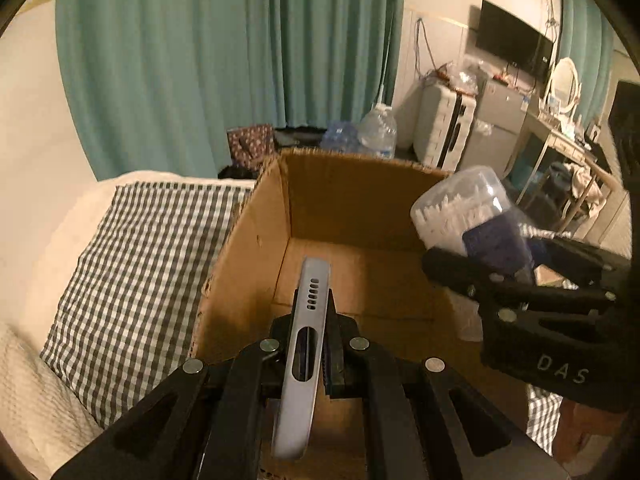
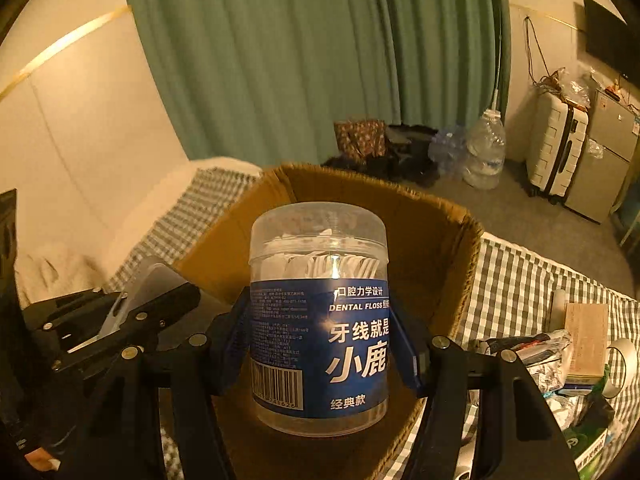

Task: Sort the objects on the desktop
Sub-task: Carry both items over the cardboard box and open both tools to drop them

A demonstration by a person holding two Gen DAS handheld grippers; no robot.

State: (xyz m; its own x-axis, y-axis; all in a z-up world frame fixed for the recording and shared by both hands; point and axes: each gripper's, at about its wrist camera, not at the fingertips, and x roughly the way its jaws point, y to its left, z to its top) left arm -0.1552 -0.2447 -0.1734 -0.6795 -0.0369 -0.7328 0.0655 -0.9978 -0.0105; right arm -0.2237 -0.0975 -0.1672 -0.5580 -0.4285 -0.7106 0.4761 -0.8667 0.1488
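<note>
My left gripper [image 1: 312, 336] is shut on a silver phone [image 1: 304, 344], held edge-up over the open cardboard box [image 1: 248, 240]. My right gripper [image 2: 320, 344] is shut on a clear dental floss jar [image 2: 320, 320] with a blue label, also held above the box [image 2: 436, 236]. In the left wrist view the jar [image 1: 464, 208] and right gripper [image 1: 488, 260] hang over the box's right side. In the right wrist view the left gripper [image 2: 140, 304] with the phone [image 2: 156, 280] is at the left.
The box stands on a grey checked cloth [image 1: 132, 264]. Loose items, a wooden block [image 2: 586, 336] and tape roll [image 2: 620, 364], lie on the cloth [image 2: 516, 280] right of the box. Water bottles [image 2: 486, 148], a suitcase [image 2: 556, 148] and green curtains [image 1: 224, 48] stand beyond.
</note>
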